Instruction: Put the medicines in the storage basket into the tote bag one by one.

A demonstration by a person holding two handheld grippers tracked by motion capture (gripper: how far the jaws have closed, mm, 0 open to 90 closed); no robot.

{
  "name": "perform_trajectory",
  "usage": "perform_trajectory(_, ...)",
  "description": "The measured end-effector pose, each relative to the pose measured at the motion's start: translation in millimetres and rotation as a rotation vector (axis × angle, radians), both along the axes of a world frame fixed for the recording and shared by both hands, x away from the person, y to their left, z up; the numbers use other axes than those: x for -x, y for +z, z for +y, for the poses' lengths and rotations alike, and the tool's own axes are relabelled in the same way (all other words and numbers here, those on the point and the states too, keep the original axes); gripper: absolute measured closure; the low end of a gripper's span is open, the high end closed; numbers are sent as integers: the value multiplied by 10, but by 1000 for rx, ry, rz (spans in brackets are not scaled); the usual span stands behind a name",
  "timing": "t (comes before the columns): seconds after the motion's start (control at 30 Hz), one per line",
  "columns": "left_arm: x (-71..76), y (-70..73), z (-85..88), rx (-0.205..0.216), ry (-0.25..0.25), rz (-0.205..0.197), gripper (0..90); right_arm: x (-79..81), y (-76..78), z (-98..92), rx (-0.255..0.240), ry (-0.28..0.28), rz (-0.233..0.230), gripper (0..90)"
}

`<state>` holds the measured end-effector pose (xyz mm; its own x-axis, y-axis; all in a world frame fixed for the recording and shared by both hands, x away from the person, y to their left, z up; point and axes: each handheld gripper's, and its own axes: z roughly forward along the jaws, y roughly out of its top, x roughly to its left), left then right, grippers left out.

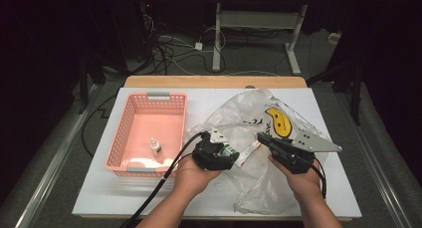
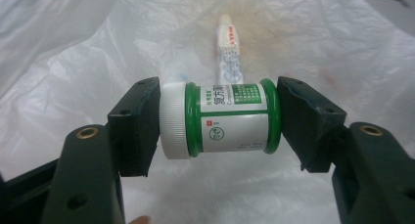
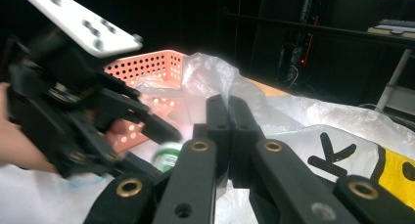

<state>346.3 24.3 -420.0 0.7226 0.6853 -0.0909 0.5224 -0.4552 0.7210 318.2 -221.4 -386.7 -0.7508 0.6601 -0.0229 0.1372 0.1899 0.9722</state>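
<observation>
A small white jar [image 2: 222, 120] with green bands and a white ribbed cap lies sideways between the jaws of my left gripper [image 2: 219, 122], which is shut on it, one pad on the cap and one on the base. In the high view this left gripper [image 1: 230, 152] holds the jar [image 1: 229, 151] over the mouth of a clear plastic bag [image 1: 259, 188]. My right gripper [image 1: 262, 137] is shut, its tips [image 3: 228, 117] pinching the bag's film [image 3: 215, 72]. A white tube [image 2: 229, 53] lies inside the bag.
A pink perforated basket [image 1: 149, 96] stands to the left on the white table top; a small dropper bottle [image 1: 156, 147] stands inside it. The bag carries a yellow smiley print [image 1: 278, 121]. Cables trail from both grippers toward the front edge.
</observation>
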Motion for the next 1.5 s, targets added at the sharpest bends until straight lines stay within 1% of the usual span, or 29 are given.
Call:
perform_trajectory(0.13, -155, -82, -124, -9, 10, -2, 349, -3, -3, 1, -1, 1, 1, 900)
perform_trajectory(0.2, -221, -121, -199, -11, 4, -8, 349, -6, -5, -1, -1, 1, 0, 900)
perform_trajectory(0.23, -250, -147, -242, 2, 12, -4, 349, -10, -7, -2, -1, 1, -1, 900)
perform_trajectory(0.27, -278, -170, -283, 6, 16, -8, 349, -9, -9, -3, -3, -1, 6, 900)
perform_trajectory(0.3, -303, -188, -322, 1, 13, -12, 349, -13, -11, -4, -2, 0, 2, 900)
perform_trajectory(0.4, -370, -224, -440, 8, 28, -35, 349, -12, -14, -9, -3, -1, 6, 900)
perform_trajectory(0.47, -432, -216, -479, -4, 29, -59, 348, -13, -18, -8, -3, 1, 5, 900)
perform_trajectory(0.5, -455, -239, -534, 50, 69, -69, 348, -16, -22, -7, 0, 2, 3, 900)
perform_trajectory(0.53, -478, -247, -556, 51, 81, -71, 347, -17, -28, -4, 1, 5, 8, 900)
perform_trajectory(0.57, -492, -253, -568, 56, 88, -57, 346, -19, -33, -2, 2, 5, 10, 900)
perform_trajectory(0.6, -496, -257, -551, 63, 67, -35, 341, -22, -37, -4, 4, 7, 10, 900)
perform_trajectory(0.63, -490, -267, -553, 73, 67, -25, 311, -24, -39, -6, 4, 8, 9, 900)
perform_trajectory(0.7, -453, -284, -532, 55, 49, -5, 269, -23, -38, -12, 1, 7, 12, 900)
perform_trajectory(0.73, -441, -279, -483, 21, 20, 3, 262, -25, -37, -16, -2, 5, 14, 900)
perform_trajectory(0.83, -354, -301, -405, 54, 37, 17, 254, -18, -29, -18, -1, 1, 8, 900)
perform_trajectory(0.87, -330, -300, -374, 49, 28, 18, 257, -14, -25, -16, 0, 3, 5, 900)
perform_trajectory(1.0, -212, -327, -234, 37, 25, 24, 327, -11, -19, -9, -1, 4, 8, 900)
perform_trajectory(1.03, -187, -341, -211, 34, 31, 11, 364, -12, -20, -4, 3, 6, 6, 900)
perform_trajectory(1.07, -147, -360, -169, 24, 44, -20, 429, -11, -21, 0, 1, 6, 7, 900)
perform_trajectory(1.1, -141, -367, -133, 29, 49, -20, 493, -10, -23, 6, 2, 6, 9, 900)
perform_trajectory(1.13, -144, -366, -103, 36, 56, -9, 496, -9, -26, 10, 2, 6, 12, 900)
perform_trajectory(1.2, -150, -361, -72, 21, 64, 1, 543, -12, -32, 16, 5, 7, 12, 900)
perform_trajectory(1.23, -154, -364, -63, 5, 65, 8, 544, -13, -35, 16, 8, 9, 11, 900)
perform_trajectory(1.27, -149, -368, -55, -6, 73, 3, 544, -14, -37, 17, 8, 9, 12, 900)
perform_trajectory(1.33, -139, -375, -31, -8, 80, 3, 544, -11, -33, 15, 5, 8, 13, 900)
perform_trajectory(1.37, -141, -386, -28, -5, 86, 12, 542, -11, -31, 13, 4, 7, 13, 900)
perform_trajectory(1.4, -150, -401, -29, 3, 85, 26, 521, -11, -29, 10, 3, 6, 13, 900)
perform_trajectory(1.43, -161, -418, -41, 8, 83, 37, 479, -13, -29, 9, 2, 5, 13, 900)
perform_trajectory(1.5, -184, -463, -80, 9, 90, 65, 408, -15, -32, 14, 5, 7, 13, 900)
